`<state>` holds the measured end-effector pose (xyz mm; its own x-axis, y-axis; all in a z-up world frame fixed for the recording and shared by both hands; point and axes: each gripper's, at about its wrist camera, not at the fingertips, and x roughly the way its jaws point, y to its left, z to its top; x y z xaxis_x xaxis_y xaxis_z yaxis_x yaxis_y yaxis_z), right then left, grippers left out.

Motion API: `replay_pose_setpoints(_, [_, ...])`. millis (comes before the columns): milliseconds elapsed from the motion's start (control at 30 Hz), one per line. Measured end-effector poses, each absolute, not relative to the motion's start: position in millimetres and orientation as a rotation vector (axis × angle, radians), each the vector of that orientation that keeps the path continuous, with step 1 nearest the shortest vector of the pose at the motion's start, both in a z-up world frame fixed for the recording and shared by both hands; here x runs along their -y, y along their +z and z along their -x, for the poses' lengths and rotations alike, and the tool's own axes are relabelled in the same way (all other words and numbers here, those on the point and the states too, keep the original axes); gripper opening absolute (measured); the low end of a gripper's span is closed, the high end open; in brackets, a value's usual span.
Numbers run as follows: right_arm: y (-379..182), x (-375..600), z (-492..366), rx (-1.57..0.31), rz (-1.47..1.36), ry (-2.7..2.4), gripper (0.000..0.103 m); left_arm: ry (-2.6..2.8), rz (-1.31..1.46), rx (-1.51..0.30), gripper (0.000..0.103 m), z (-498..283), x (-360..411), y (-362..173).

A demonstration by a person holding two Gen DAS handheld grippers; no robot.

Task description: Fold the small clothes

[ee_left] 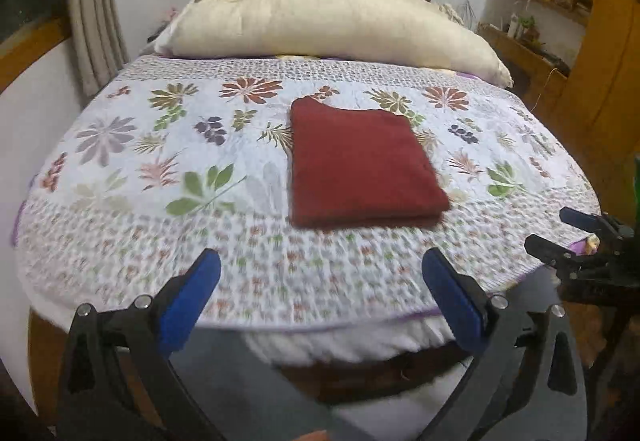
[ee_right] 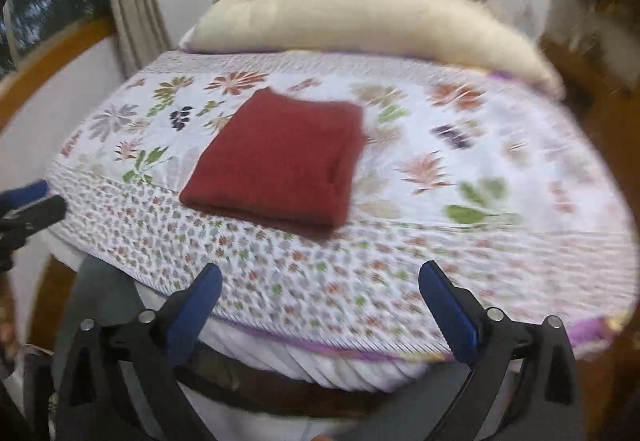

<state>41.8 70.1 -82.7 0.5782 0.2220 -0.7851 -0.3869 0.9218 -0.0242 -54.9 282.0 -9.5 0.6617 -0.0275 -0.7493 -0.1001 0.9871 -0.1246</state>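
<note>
**Red cloth folded flat, both grippers wide and empty**

Here's the bed, and right in the middle of the floral sheet [ee_left: 160,161] sits the red cloth [ee_left: 360,165], folded into a neat rectangle with a doubled edge facing the foot of the bed. It lies flat, a little bump at its far left corner, and nothing touches it.

The left gripper [ee_left: 320,273] hangs at the foot of the bed, blue pads spread far apart, nothing between them. It's pulled back from the cloth, over the small-flower border of the sheet.

The right gripper [ee_right: 320,281] matches it: jaws splayed, empty, hovering at the near edge with the cloth off to its front left. You can catch it from the left camera too, out at the right rim [ee_left: 560,237], beside the sheet's corner.

Behind the cloth, a big cream pillow [ee_left: 320,13] slumps across the head of the bed, well apart from it. Curtains [ee_left: 94,13] hang on the left wall. The right-hand view is somewhat blurred.
</note>
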Motion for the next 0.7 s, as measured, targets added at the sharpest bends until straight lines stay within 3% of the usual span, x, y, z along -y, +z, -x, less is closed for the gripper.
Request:
replay_pose_setpoints(200, [-19,-60,9,-0.826,0.235,0.364,0.099,0.067,0.187,-0.917,0.100,97,-270,40])
replay_pose_setpoints(333, [-3,-56,25,-0.883,0.195,0.321,0.099,0.119,0.154,-0.918,0.100,123,-250,47])
replay_pose_setpoints(700, [15,-57,76,-0.794,0.208,0.269,0.099,0.086,0.184,-0.858,0.100,163,-243,56])
